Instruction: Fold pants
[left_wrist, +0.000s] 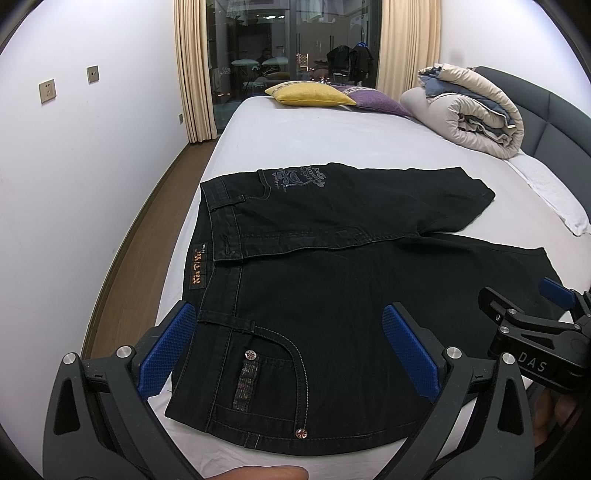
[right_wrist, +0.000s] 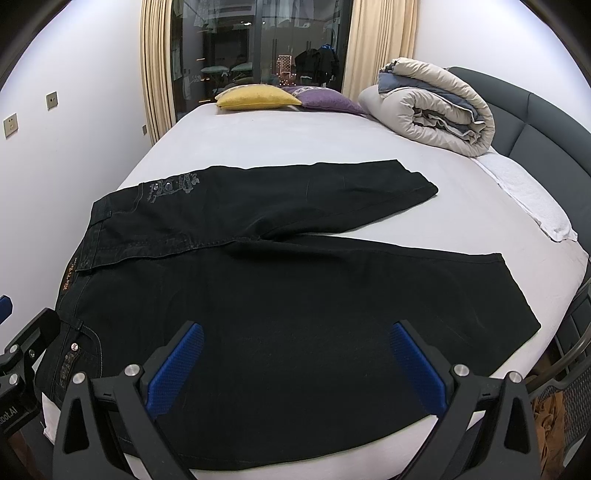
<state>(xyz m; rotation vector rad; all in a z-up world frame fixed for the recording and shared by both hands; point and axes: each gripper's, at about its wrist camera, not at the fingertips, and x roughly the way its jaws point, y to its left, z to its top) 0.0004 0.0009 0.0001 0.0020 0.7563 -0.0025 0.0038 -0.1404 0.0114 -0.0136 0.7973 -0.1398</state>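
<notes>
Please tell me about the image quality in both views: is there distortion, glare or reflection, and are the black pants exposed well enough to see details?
Left wrist view: strong fisheye bending, dark corners; the window reflects the room; stitching and rivets on the pants read clearly. Right wrist view: same curvature; the near leg of the pants is almost flat black, with little fold detail; the bed sheet is bright, not blown out.

You face a white-sheeted bed, rolled duvet upper right, beige curtains framing dark glass; probably night outside.
</notes>
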